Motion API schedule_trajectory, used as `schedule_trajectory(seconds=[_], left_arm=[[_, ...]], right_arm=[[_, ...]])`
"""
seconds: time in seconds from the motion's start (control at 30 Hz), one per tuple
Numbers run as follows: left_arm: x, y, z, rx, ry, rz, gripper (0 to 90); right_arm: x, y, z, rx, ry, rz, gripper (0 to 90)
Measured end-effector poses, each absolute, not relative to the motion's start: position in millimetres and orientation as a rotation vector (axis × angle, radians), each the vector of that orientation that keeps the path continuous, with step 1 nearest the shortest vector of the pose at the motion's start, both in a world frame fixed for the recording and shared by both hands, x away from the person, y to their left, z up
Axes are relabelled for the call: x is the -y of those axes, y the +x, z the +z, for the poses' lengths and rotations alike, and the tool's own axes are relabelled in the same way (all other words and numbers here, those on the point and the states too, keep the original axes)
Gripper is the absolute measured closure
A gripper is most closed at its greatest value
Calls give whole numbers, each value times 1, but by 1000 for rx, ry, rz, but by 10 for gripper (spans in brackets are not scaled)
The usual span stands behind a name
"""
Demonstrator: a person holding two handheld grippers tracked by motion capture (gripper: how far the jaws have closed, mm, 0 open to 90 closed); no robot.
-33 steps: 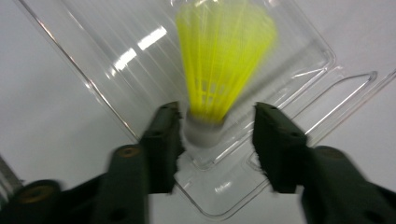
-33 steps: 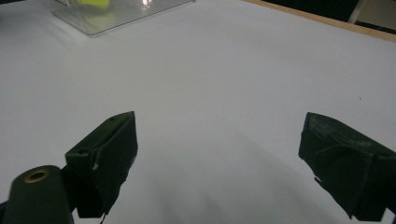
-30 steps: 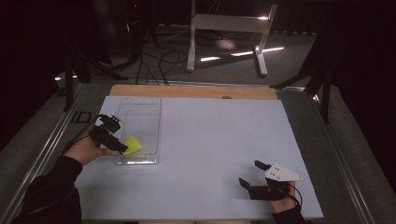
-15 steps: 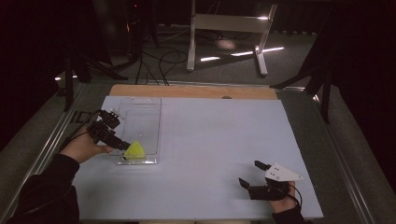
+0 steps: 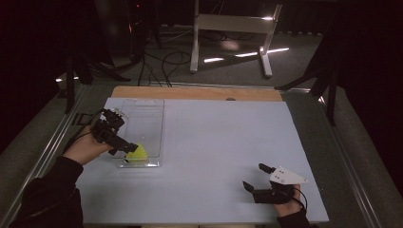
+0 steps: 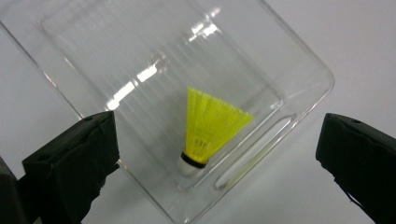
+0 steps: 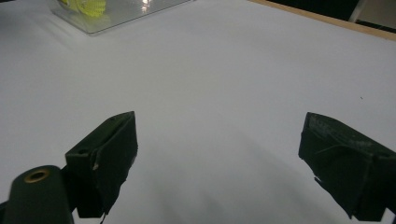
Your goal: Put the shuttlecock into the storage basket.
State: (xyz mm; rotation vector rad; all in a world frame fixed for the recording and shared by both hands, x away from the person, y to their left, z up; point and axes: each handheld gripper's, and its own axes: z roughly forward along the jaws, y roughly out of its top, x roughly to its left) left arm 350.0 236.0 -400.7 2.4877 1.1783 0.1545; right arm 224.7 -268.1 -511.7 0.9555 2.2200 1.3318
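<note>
Lying in the near end of the clear tray (image 5: 142, 137), the yellow shuttlecock (image 6: 211, 127) rests on its side, white cork toward the left gripper (image 6: 219, 154) and skirt fanning away along the tray's length. That gripper's jaws have just been opening; they now stand wide, released, pads clear of the shuttlecock on either side, which sits between and beyond them. In the high view the left gripper (image 5: 127, 147) hovers at the tray's near left corner, just beside the shuttlecock (image 5: 137, 154). The right gripper (image 5: 259, 183) rests well apart on the white surface (image 5: 218, 142), jaws spread, nothing between them. Judgement: the left hand is far nearer; any regrasp falls to it.
</note>
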Motion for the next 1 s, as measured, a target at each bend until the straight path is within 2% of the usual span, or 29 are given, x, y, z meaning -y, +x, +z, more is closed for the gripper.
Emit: schedule_trajectory(seconds=[0.6,1.0], left_arm=[[-219,349,-397,-1037,2496,181,2],[-189,349,-391,-886,2497,189,3]], right_arm=[[268,225,-512,-2223,955,1329,117],[268,224,-512,-2227,953,1329,117]])
